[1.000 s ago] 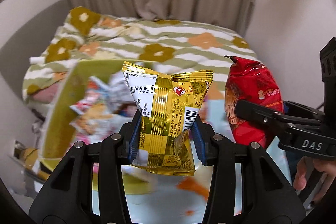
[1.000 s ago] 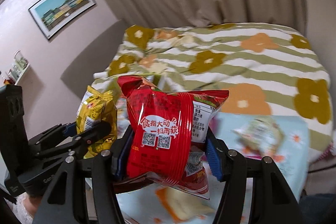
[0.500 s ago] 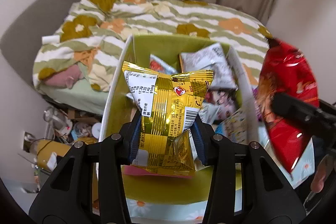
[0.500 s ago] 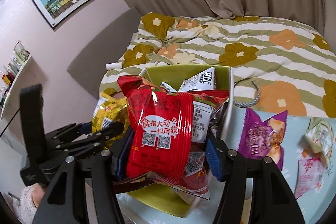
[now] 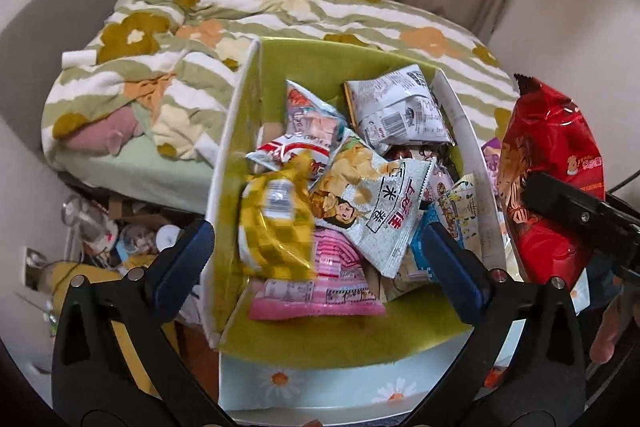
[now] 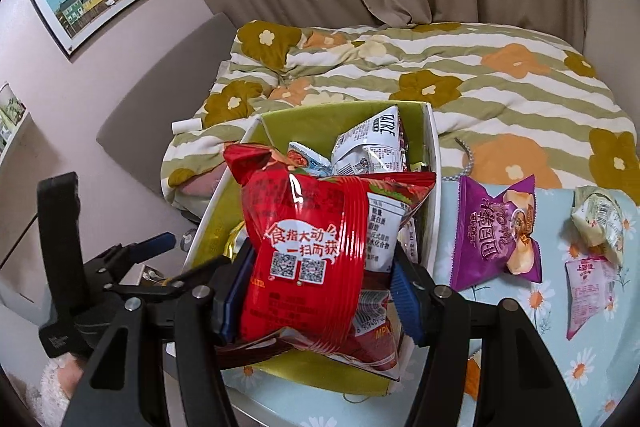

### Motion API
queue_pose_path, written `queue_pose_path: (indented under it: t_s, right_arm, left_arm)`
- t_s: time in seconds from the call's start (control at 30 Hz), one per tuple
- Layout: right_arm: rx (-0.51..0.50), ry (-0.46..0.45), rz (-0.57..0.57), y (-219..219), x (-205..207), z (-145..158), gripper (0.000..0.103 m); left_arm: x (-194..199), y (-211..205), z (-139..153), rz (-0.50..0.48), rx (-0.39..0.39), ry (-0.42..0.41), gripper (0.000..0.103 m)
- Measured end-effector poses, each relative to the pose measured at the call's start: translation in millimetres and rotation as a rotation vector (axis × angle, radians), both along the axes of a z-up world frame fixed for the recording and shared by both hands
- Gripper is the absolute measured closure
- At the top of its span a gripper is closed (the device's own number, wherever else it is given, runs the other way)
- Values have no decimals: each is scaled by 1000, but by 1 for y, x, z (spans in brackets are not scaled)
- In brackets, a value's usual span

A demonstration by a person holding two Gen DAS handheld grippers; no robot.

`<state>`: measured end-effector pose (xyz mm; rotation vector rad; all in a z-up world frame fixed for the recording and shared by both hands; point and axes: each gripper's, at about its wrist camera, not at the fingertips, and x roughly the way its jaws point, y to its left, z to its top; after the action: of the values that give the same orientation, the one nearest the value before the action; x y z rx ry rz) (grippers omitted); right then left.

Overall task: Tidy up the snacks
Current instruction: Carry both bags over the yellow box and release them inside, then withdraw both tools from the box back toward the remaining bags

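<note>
Left gripper point(image 5: 318, 247) spread wide over green box point(image 5: 320, 345); blurred yellow packet point(image 5: 276, 227) free between jaws, among packets near left wall. Right gripper point(image 6: 320, 297) clamped on red bag point(image 6: 316, 251), over box's near edge.

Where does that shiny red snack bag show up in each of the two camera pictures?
Left wrist view: the red snack bag is at the far right edge, outside the box, partly behind the other tool's black arm.
Right wrist view: the same bag fills the centre foreground, clamped between the right gripper jaws.
Shared landmark: the green-lined snack box, with the white-and-grey packet at its far end.
</note>
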<state>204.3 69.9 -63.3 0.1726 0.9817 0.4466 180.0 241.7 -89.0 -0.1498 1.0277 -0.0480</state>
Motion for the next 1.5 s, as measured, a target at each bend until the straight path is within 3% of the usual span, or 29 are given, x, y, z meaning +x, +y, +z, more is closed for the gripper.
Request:
queue_pose_path:
  t_s: [0.37, 0.6, 0.63, 0.73, 1.07, 1.5]
  right_arm:
    - [-10, -13, 116, 43, 14, -3, 45]
    - [-8, 55, 145, 59, 24, -23, 43]
    - [2, 69, 133, 58, 25, -27, 37]
    - [62, 79, 76, 47, 23, -33, 4]
    - [1, -1, -14, 27, 13, -26, 0]
    - [14, -49, -55, 5, -6, 7, 0]
  left_arm:
    - [-24, 26, 18, 97, 35, -33, 0]
    - [-23, 34, 9, 118, 51, -13, 0]
    - [-23, 35, 7, 121, 53, -8, 0]
    - [-22, 41, -1, 132, 63, 21, 0]
    - [-21, 41, -9, 107, 36, 30, 0]
    - [-23, 19, 22, 43, 65, -21, 0]
